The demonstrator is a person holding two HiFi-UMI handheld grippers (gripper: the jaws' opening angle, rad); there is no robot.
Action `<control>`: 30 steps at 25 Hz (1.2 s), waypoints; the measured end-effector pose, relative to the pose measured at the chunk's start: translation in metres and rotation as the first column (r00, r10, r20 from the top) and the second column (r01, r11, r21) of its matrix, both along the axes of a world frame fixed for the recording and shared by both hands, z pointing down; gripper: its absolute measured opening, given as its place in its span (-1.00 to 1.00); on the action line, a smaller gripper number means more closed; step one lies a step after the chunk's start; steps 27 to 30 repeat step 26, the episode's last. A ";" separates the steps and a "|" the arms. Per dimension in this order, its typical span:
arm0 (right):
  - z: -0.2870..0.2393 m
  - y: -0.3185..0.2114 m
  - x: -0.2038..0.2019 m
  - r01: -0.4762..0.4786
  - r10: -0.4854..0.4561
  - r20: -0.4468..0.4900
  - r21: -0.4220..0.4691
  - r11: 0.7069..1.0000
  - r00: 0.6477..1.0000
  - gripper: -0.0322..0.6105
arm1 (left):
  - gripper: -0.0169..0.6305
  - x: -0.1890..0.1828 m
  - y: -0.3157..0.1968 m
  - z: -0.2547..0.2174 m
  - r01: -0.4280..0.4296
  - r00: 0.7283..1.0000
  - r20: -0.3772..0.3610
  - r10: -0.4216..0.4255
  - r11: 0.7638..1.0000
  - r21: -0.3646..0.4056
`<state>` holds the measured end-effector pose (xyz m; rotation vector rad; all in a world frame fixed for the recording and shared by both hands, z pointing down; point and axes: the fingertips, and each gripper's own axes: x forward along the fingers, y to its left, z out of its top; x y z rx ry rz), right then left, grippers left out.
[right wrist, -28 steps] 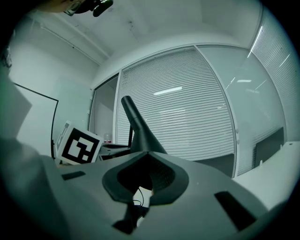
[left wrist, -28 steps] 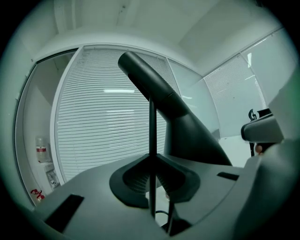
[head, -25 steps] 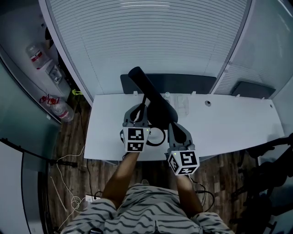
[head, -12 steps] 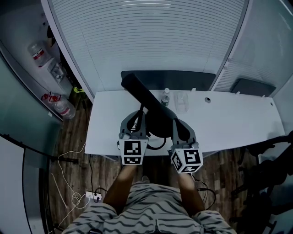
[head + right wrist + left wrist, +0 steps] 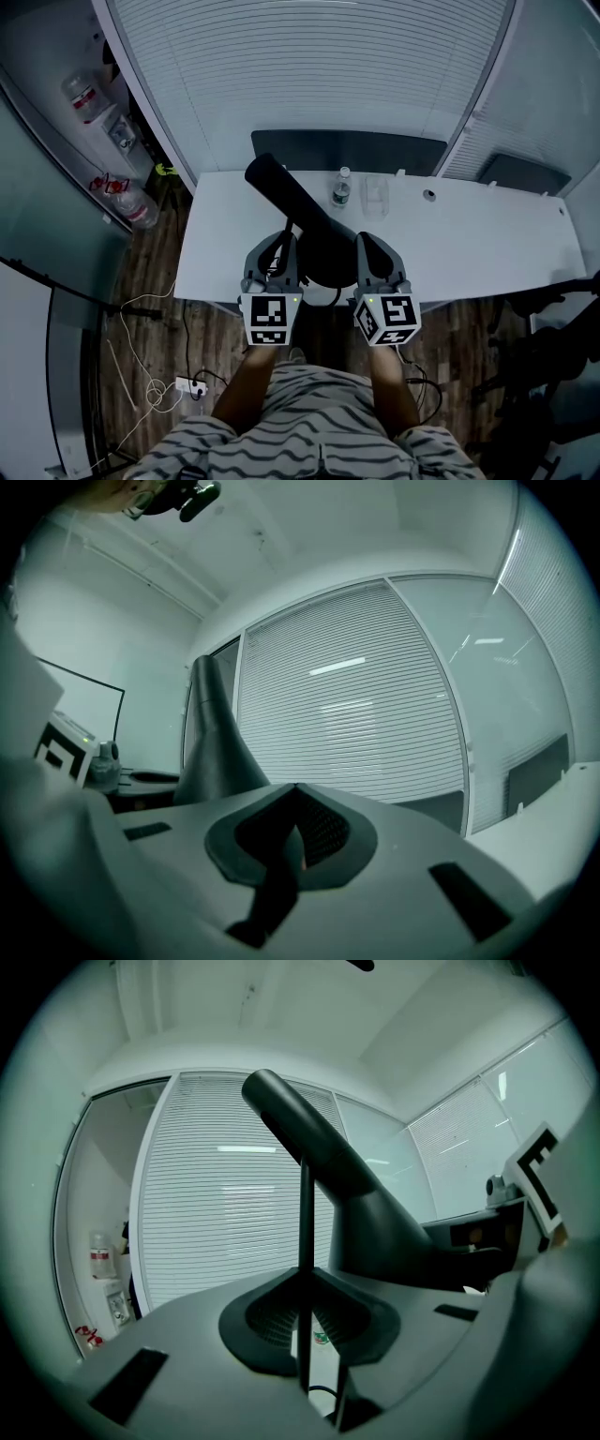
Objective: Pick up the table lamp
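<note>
The black table lamp [image 5: 291, 202] hangs between my two grippers over the front of the white table [image 5: 487, 253], its long tube head slanting up to the far left. My left gripper [image 5: 281, 246] is shut on the lamp's thin upright stem [image 5: 305, 1241], which runs down from the head [image 5: 319, 1152] into the closed jaws [image 5: 305, 1335]. On the other side my right gripper [image 5: 367, 246] is shut on a dark part of the lamp [image 5: 272, 883]; the flared lamp body [image 5: 211, 742] rises to its left. The lamp's base is hidden behind the grippers.
A small bottle [image 5: 341, 187] and a clear cup [image 5: 374, 197] stand at the table's far edge. A dark panel [image 5: 347, 150] sits behind the table below the blinds. A water dispenser [image 5: 122, 136] and jugs are at the left; a power strip [image 5: 190, 384] lies on the wooden floor.
Both grippers have drawn back toward the table's front edge with the lamp. The lamp head has swung lower and left, uncovering the bottle and cup.
</note>
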<state>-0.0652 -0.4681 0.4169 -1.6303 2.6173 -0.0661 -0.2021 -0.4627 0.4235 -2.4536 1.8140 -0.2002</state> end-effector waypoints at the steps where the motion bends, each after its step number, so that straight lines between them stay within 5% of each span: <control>1: 0.000 0.001 0.000 0.005 -0.005 -0.002 0.001 1.000 1.000 -0.87 | -0.82 0.000 0.002 0.000 0.002 1.000 0.000 -0.002 1.000 0.000; 30: 0.004 0.012 -0.009 0.028 -0.028 -0.029 -0.015 1.000 0.999 -0.87 | -0.82 -0.006 0.020 0.007 0.020 1.000 -0.013 -0.020 1.000 -0.010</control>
